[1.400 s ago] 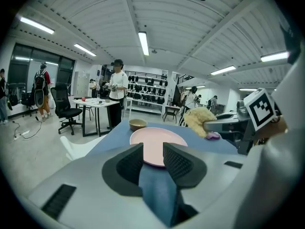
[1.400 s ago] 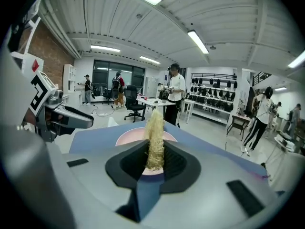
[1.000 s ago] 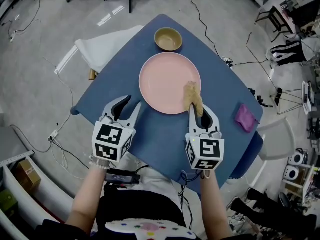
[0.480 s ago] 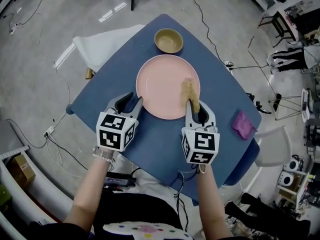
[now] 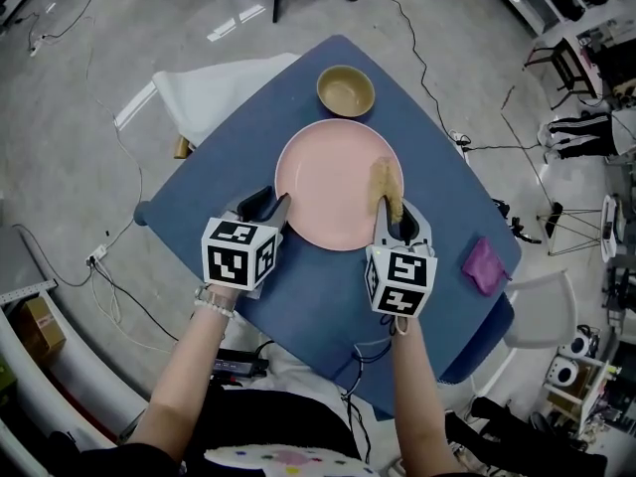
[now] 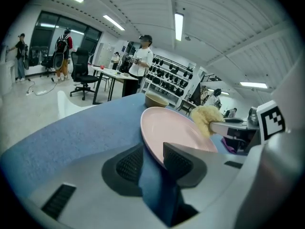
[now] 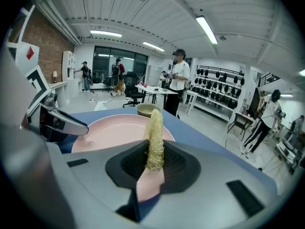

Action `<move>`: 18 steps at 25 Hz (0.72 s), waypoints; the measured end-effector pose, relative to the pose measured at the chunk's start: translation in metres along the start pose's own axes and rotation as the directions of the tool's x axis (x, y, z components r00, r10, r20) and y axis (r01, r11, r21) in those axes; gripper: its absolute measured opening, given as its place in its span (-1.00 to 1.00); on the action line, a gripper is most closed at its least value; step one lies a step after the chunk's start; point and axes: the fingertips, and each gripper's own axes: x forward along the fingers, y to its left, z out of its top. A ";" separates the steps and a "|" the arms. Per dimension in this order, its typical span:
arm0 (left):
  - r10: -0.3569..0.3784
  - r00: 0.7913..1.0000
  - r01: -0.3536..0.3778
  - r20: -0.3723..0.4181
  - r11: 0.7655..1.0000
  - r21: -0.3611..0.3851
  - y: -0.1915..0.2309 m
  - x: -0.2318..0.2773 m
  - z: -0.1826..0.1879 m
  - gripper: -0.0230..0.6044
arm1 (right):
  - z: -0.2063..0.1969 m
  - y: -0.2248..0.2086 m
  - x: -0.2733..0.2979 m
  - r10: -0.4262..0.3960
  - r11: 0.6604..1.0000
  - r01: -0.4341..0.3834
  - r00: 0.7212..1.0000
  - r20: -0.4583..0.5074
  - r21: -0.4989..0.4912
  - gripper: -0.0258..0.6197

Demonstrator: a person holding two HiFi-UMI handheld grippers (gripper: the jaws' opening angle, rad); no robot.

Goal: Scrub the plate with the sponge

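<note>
Step in hand: scrubbing looks ready to begin. The sponge is at the plate, but I see no sign of a stroke.
Plate: the pink plate (image 5: 333,182) lies flat at the centre of the head view, on the blue tabletop (image 5: 298,291).
Right tool: the right tool (image 7: 155,162) is clenched on the yellow sponge (image 7: 155,125), which is pinched edgewise between the pads.
Sponge: it stands up out of the jaws over the right part of the plate, just inside the rim. Whether it presses on the surface I cannot tell.
Left tool: the left tool (image 6: 153,160) has its jaws apart and grips nothing. They straddle the plate's lower-left rim, one pad over the plate and one outside it, with blue tabletop showing in the gap.
Bystanders: an olive bowl (image 5: 345,90) sits just above the plate, and a purple cloth (image 5: 484,263) lies well apart at right.
Next move calls for: in my judgement, closing the left jaws on the rim to steady the plate. Then the sponge must be laid flatter against the surface and swept across it, with pressure light enough that the plate does not slide toward the bowl.
</note>
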 end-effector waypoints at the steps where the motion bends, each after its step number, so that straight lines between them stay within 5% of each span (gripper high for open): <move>1: -0.004 1.000 0.004 0.001 1.000 -0.022 0.001 0.001 0.000 -0.51 | -0.001 -0.002 0.003 -0.007 1.000 0.007 1.000 -0.007 -0.001 -0.73; 18: 0.002 1.000 -0.002 -0.006 1.000 -0.008 -0.001 0.008 0.000 -0.55 | -0.016 -0.009 0.052 -0.105 0.987 0.084 0.982 -0.155 -0.137 -0.73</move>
